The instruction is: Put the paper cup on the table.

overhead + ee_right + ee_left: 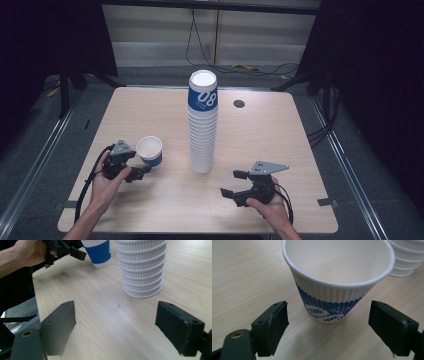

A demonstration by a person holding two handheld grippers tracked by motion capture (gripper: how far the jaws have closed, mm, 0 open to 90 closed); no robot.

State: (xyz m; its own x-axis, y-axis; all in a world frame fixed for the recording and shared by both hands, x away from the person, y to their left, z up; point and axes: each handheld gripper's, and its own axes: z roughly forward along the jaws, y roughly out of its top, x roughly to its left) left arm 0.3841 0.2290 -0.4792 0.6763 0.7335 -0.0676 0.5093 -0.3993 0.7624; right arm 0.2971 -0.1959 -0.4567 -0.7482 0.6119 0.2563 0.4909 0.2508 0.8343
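Light, crushable paper cup [337, 282] near the desk's left edge; left gripper [328, 322], jaws wide, should grip its ribbed wall gently.

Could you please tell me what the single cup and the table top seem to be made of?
Single cup: apparently paper, matte, judging by its rippled corrugated wall, rolled rim and printed blue band. Table top: pale wood grain with a smooth, faintly glossy finish, probably laminate rather than solid wood, though the look leaves that open.
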